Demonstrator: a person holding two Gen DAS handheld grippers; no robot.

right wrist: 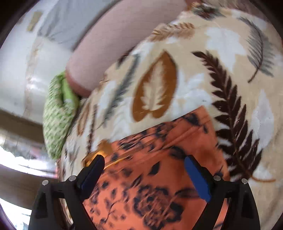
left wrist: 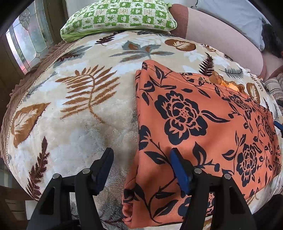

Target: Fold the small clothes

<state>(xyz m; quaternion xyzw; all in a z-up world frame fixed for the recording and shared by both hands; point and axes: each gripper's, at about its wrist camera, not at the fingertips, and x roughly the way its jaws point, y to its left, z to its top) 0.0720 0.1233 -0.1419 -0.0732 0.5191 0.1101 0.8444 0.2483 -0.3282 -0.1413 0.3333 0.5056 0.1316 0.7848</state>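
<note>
An orange garment with black flowers (left wrist: pixel 194 115) lies folded flat on a leaf-patterned plush blanket (left wrist: pixel 79 123). My left gripper (left wrist: pixel 141 152) hovers over the garment's near left edge. Its jaws stand wide apart, one finger over the blanket and one over the cloth, and nothing is pinched between them. In the blurred right wrist view the same garment (right wrist: pixel 141 185) spreads under my right gripper (right wrist: pixel 144 158), which is open with no cloth pressed between its pads. A yellow frilly trim (right wrist: pixel 93 157) peeks out by its left fingertip. A blue pad (left wrist: pixel 278 124) of the right gripper shows at the garment's far right edge.
A green checked pillow (left wrist: pixel 120 16) and a pink bolster (left wrist: pixel 221 35) lie along the blanket's far side. A patterned glass window (left wrist: pixel 23 40) is at the left, beyond the blanket's brown hem. Bare blanket (right wrist: pixel 194 88) stretches left of and beyond the garment.
</note>
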